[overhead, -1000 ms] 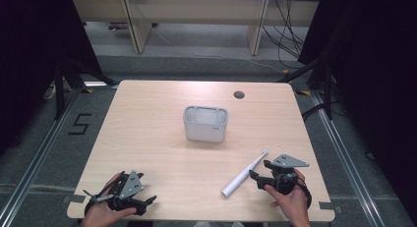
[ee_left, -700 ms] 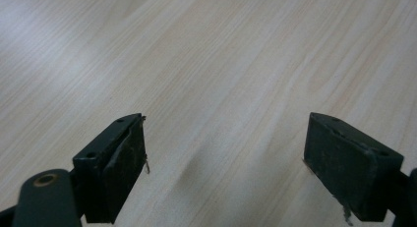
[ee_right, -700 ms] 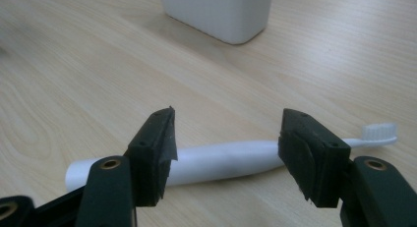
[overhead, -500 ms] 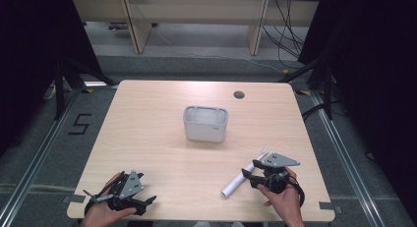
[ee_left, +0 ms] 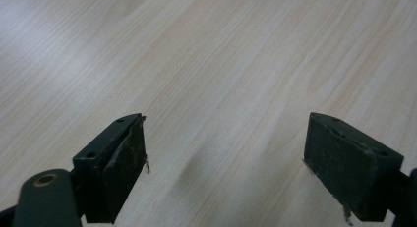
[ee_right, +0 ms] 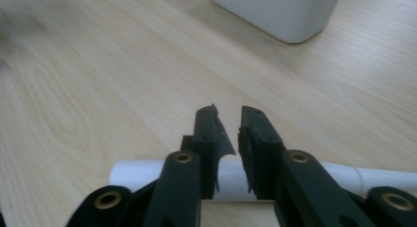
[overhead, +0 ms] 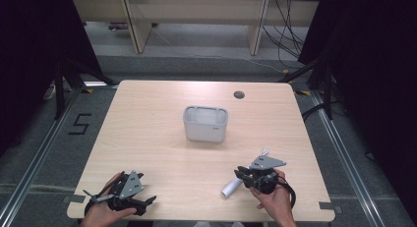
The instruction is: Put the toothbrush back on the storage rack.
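Right gripper (ee_right: pixel 227 120) has just been closing its jaws across my white plastic tube (ee_right: pixel 147 174), which lies flat on the wooden table (overhead: pixel 157 138) near the white bin (overhead: pixel 205 124), pinching mid-length for balance.
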Demonstrator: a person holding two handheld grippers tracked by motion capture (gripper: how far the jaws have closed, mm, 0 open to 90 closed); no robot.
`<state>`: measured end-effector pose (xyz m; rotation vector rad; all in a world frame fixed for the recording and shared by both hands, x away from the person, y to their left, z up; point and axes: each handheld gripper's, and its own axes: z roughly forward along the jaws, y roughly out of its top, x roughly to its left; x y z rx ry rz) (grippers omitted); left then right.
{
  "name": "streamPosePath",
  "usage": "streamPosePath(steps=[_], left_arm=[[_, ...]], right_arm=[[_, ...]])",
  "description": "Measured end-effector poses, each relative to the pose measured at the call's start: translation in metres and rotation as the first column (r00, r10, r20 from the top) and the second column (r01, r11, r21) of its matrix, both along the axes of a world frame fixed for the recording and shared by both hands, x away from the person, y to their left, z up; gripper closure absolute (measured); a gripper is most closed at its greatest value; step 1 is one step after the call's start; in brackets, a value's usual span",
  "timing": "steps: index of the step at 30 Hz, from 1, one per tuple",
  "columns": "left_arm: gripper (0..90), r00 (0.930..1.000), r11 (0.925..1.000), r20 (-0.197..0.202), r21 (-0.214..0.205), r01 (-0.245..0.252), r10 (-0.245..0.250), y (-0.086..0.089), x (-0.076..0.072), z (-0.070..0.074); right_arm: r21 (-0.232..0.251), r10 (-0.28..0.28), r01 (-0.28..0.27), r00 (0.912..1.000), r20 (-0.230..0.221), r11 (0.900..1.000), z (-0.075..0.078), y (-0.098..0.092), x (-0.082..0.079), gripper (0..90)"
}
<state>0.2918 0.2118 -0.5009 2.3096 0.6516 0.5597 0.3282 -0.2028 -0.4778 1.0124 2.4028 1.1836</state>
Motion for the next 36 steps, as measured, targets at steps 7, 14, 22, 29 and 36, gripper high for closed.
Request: streamPosePath(steps=[7,14,22,29,36], left_arm=[[15.5,1.0000,1.0000,-0.002,0.004,0.002,-0.002,0.000,0.000,0.000],[15.6,1.0000,1.0000,0.001,0.004,0.002,-0.002,0.000,0.000,0.000],[15.5,1.0000,1.0000,0.001,-0.003,0.004,-0.004,0.000,0.000,0.001],[15.5,1.0000,1.0000,-0.001,-0.007,0.006,-0.006,0.001,-0.001,0.001],[15.5,1.0000,1.0000,0.001,-0.006,0.004,-0.004,0.001,-0.001,0.001]], right_arm=[[-0.044,0.058,-0.060,0.9977,-0.034,0.9973,-0.007,0.017,0.000,87.4],[-0.058,0.096,-0.099,0.9943,-0.046,0.9934,-0.011,0.027,0.001,88.8],[-0.073,0.118,-0.124,0.9901,-0.075,0.9896,-0.015,0.029,-0.001,89.0],[-0.072,0.129,-0.136,0.9867,-0.099,0.9880,-0.014,0.026,-0.009,88.9],[-0.086,0.127,-0.137,0.9860,-0.108,0.9869,-0.015,0.019,-0.017,88.4]])
